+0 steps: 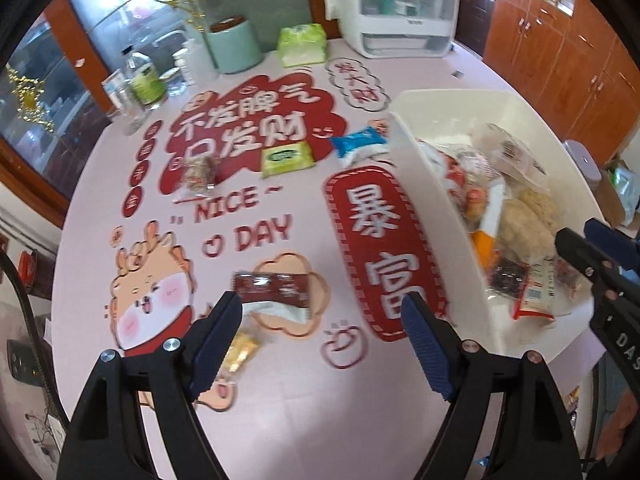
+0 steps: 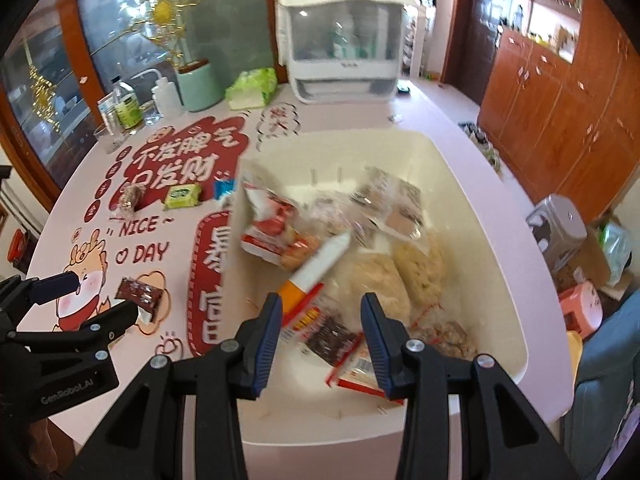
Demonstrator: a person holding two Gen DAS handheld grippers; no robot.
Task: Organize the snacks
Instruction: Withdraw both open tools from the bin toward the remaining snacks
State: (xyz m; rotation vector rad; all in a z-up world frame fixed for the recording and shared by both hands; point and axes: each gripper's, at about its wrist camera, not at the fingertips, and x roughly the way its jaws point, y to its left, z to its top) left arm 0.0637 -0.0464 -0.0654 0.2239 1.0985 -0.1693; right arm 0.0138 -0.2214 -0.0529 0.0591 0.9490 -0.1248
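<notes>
Your two tongs both gaped, empty — left gripper (image 1: pixel 322 312) over one brown packet (image 1: pixel 276 286), right gripper (image 2: pixel 320 312) above one white bin (image 2: pixel 480 208), three snacks beyond: green packet (image 1: pixel 286 158), blue packet (image 1: pixel 358 142), clear-wrapped bar (image 1: pixel 200 176).

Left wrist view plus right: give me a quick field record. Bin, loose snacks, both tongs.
bin: white bin, holds many wrapped snacks
loose on table: brown packet, yellow packet, green packet, blue packet, clear-wrapped snack
left tongs: open, empty, above the table beside the brown packet
right tongs: open, empty, over the bin
table: pink printed mat
</notes>
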